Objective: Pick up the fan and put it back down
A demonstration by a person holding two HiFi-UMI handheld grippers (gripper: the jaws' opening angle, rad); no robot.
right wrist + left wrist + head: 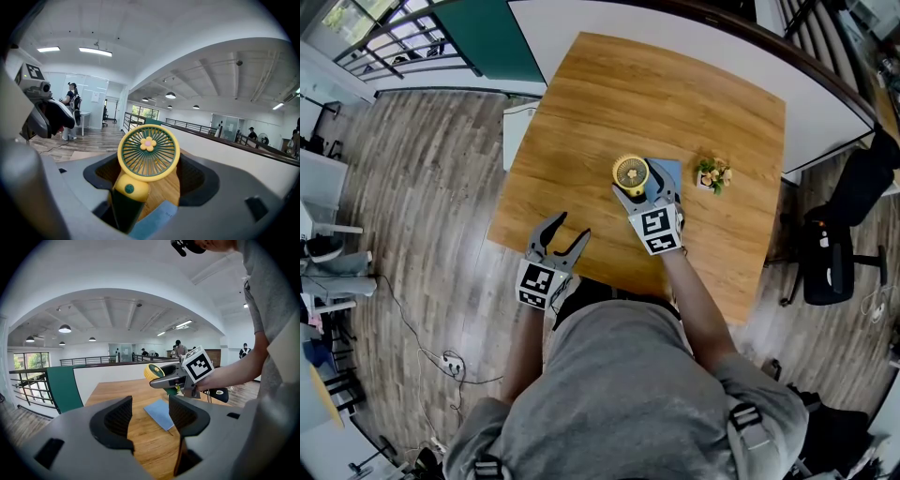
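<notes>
Fan (630, 173) pick-up looks done: seen from the left gripper view, the yellow fan (152, 371) rides in the right tongs (161, 378) up off the worktop (140, 451), so by my reading the lift is complete and only the setting down remains. In the right gripper view the right tongs (150, 176) stand fairly wide yet grip the fan (148, 152), its round grille upright between the jaws and its yellow neck and dark handle dropping toward the left jaw; where exactly the pads bear on the handle is hard to make out. A blue mat (154, 222) lies on the worktop directly below these tongs, and it seems the natural spot for the return. From the head view the right tongs (645, 192) reach out over the worktop (609, 103), with a small potted plant (712, 174) off to their right side. The left tongs (570, 230) hover at the near edge of the worktop, well apart from the fan; their own view shows the left tongs (151, 416) open and empty, with only bare wood and the blue mat (160, 413) beyond the jaws.
</notes>
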